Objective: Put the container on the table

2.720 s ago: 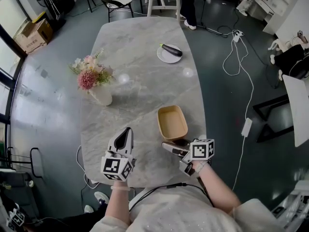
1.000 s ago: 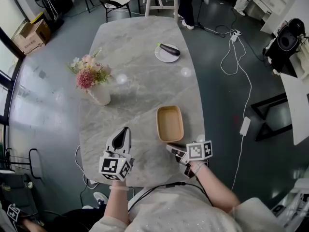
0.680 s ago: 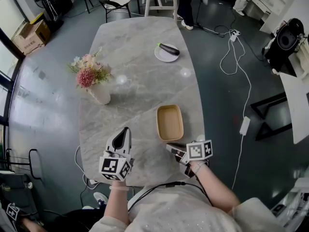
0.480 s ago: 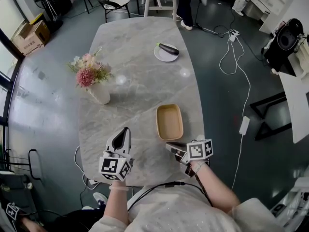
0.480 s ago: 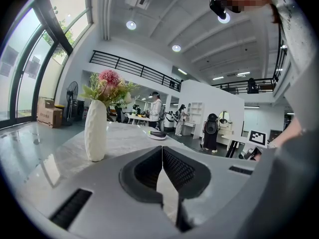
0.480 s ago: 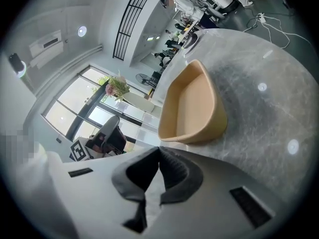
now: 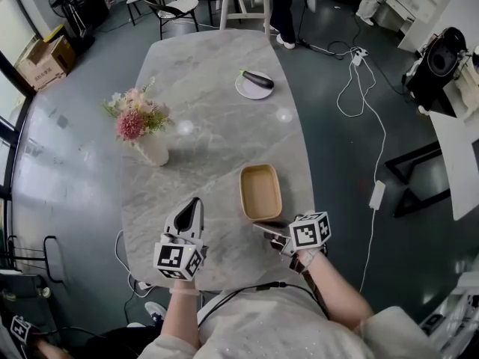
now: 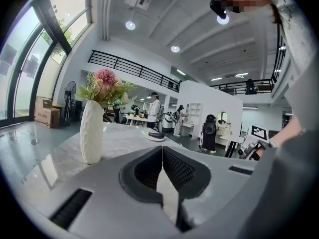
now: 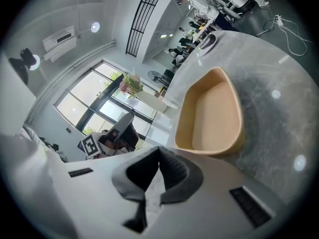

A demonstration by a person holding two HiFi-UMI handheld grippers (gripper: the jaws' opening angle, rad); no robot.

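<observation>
The container (image 7: 260,192) sits flat on the worktop (image 7: 217,111), with the right claw (image 7: 262,227) just beside its near end and the left claw (image 7: 197,203) both clenched empty, so placing looks done and the right need only back away without nudging it.

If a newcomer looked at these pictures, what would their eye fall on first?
The empty tan container sits on the marble table near its right edge, just ahead of the shut right gripper. A vase of pink flowers stands at the left, and an eggplant lies on a white plate at the far end.
</observation>
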